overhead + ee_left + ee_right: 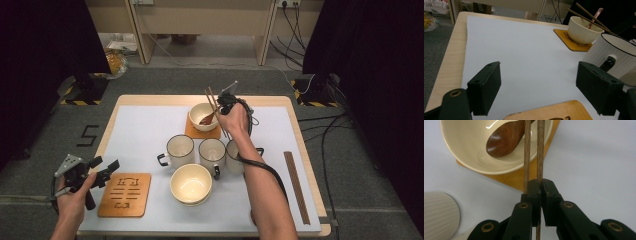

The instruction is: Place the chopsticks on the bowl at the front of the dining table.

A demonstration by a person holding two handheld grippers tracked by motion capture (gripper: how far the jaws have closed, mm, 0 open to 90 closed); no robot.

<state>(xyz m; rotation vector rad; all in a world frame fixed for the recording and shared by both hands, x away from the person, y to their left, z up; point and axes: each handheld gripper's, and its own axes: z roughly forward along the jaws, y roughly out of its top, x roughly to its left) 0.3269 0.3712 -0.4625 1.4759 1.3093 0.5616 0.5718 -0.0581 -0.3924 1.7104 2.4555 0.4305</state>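
Holding a pair of chopsticks point(534, 150) clamped between closed jaws, the right gripper point(226, 102) sits at the far bowl point(202, 116), which rests on a wooden coaster point(202, 132). Chopsticks stick up and away over the bowl's rim; lower ends trail below the jaws toward the mugs. A wooden spoon point(506, 138) already lies inside that bowl, so that part looks done.

Left gripper point(102, 172) waits at the near-left table corner, jaws wide apart, nothing between them, just beside the second coaster point(125, 194), which is bare.

Judgement: work appears to be a place setting. Far setting nearly complete: bowl on coaster, spoon in, chopsticks being placed but not yet released. Near bowl point(190, 183) stands on the white mat, not on its coaster. Three mugs point(212, 152) stand grouped mid-table. A long dark strip point(296, 186), possibly another chopstick pair, lies at the right edge, untouched.
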